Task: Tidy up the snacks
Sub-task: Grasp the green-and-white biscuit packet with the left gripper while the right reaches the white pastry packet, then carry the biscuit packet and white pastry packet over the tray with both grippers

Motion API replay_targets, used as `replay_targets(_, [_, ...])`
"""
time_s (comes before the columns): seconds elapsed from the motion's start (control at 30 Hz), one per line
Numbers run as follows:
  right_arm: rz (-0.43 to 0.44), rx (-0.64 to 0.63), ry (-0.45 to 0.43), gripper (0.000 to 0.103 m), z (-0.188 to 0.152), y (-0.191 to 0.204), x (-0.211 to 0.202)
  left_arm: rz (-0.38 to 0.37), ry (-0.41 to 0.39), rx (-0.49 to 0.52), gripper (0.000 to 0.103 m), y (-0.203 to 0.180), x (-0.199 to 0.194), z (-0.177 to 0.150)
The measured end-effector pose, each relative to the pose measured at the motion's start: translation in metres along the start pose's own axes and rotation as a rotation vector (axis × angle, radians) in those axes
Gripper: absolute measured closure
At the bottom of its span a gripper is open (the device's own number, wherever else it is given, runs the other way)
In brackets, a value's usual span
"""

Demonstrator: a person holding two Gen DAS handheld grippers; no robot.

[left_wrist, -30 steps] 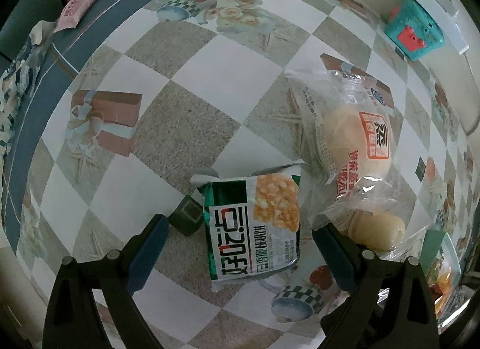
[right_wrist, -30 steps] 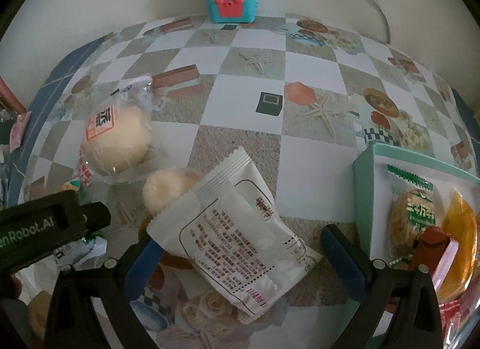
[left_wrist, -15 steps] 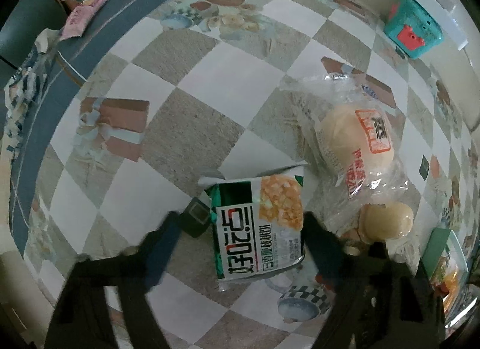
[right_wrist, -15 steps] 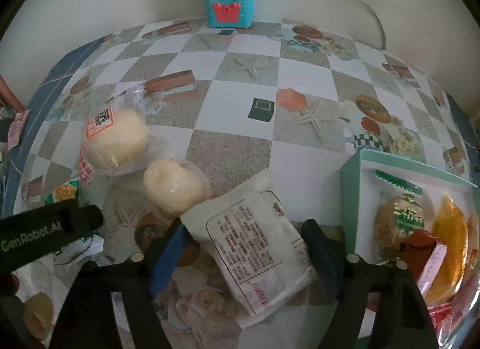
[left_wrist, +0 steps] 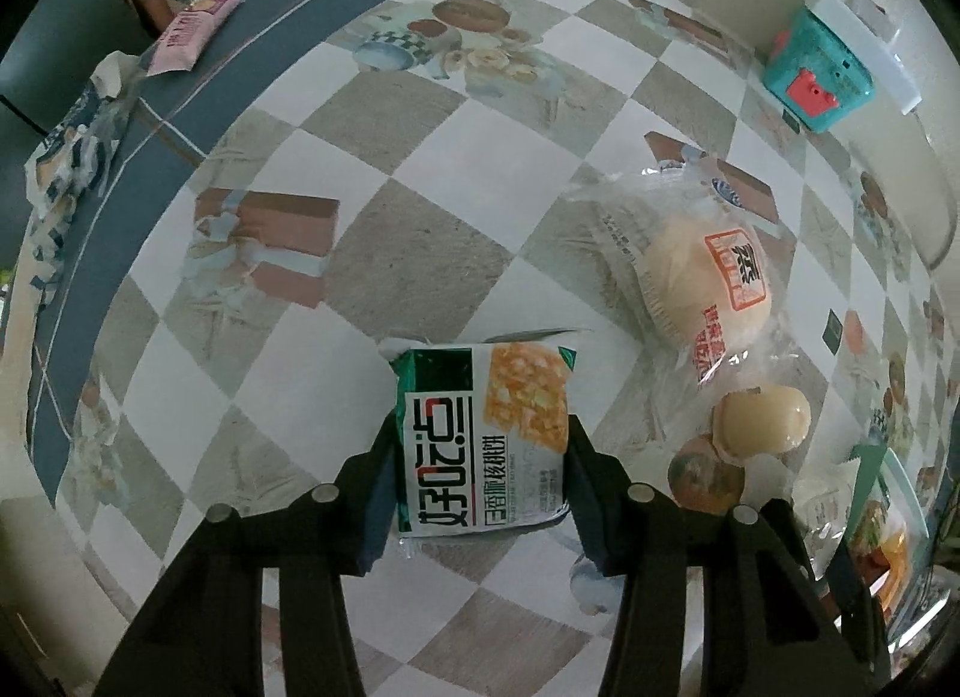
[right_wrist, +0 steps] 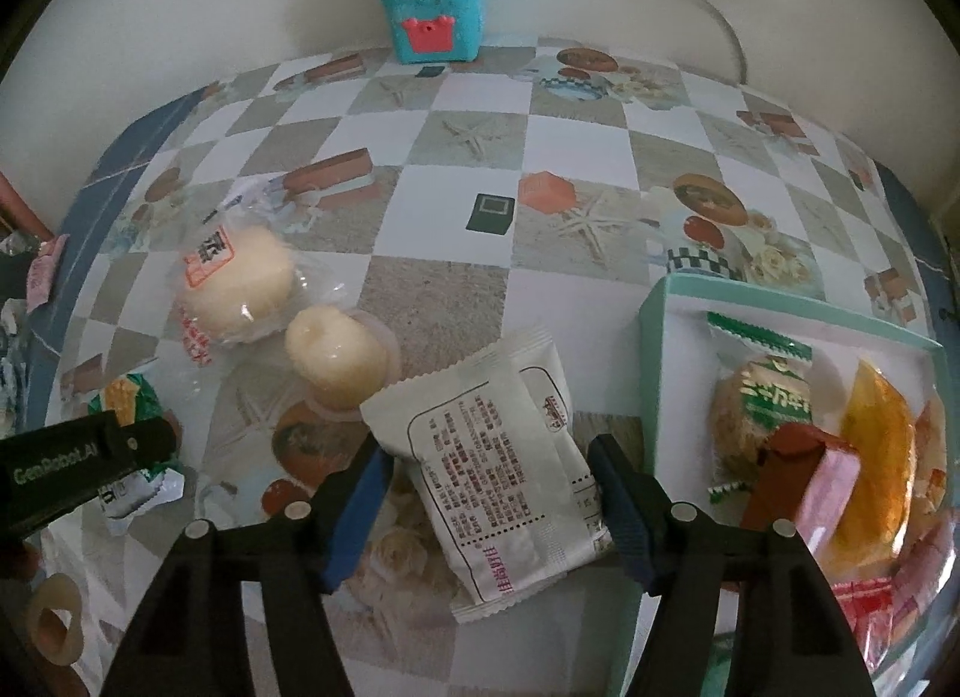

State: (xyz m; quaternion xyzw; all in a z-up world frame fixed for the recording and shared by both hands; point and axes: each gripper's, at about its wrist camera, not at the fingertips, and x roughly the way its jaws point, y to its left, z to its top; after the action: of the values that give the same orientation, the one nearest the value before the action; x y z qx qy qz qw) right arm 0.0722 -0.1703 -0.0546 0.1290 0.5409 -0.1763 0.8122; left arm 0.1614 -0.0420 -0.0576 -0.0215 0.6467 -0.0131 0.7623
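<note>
A green cracker packet (left_wrist: 483,433) sits between the fingers of my left gripper (left_wrist: 483,436), which points straight down. Its jaws are closing and both pads press the packet's sides. In the right wrist view a white packet (right_wrist: 498,475), printed side up, lies tilted between the fingers of my right gripper (right_wrist: 487,451). Those jaws are closing too, and the pads touch its edges. A teal tray (right_wrist: 651,349) just right of it holds several wrapped snacks. A wrapped bun (right_wrist: 237,277) and a pale jelly cup (right_wrist: 336,355) lie on the checked tablecloth.
A teal toy box (right_wrist: 432,13) with a white adapter on top stands at the back wall. A pink packet (left_wrist: 189,31) and crumpled wrappers lie at the table's far left edge. The left gripper's body (right_wrist: 84,463) shows at the right view's left.
Both grippers' jaws have narrowed from wide open onto their packets. Both hands have risen a little, and the white packet has tilted up off the jelly cup's side.
</note>
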Motion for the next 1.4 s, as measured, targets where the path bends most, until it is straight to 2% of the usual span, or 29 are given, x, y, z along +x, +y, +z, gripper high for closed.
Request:
replay_targets(0.23, [0.026,0.013,0.011,0.035,-0.015,-0.002,-0.016,0.002,-0.020,-0.004,0.051,0.012,-0.022,-0.016])
replay_targets(0.3, [0.022,0.020,0.009,0.042,-0.019,-0.004,-0.024,0.002,-0.027,-0.001,0.051,0.017,-0.029,-0.023])
replay_targets(0.33, [0.022,0.024,0.006,0.049,-0.021,-0.006,-0.029,0.001,-0.033,0.002,0.051,0.018,-0.033,-0.027])
replay_targets(0.37, [0.026,0.028,0.004,0.049,-0.022,-0.007,-0.031,0.001,-0.034,0.005,0.051,0.013,-0.030,-0.022])
replay_targets(0.63, [0.081,0.077,0.008,0.049,-0.036,-0.022,-0.044,-0.011,-0.072,0.035,0.051,0.014,-0.051,-0.039])
replay_targets(0.9, [0.095,0.096,-0.044,0.049,-0.044,-0.028,-0.075,-0.027,-0.100,0.017,0.051,0.037,-0.067,-0.050])
replay_targets(1.1, [0.087,0.129,-0.074,0.049,-0.050,-0.039,-0.097,-0.037,-0.136,0.020,0.051,0.039,-0.082,-0.056])
replay_targets(1.4, [0.023,0.232,-0.060,0.049,-0.049,-0.078,-0.105,-0.057,-0.174,0.067,0.051,0.022,-0.097,-0.063])
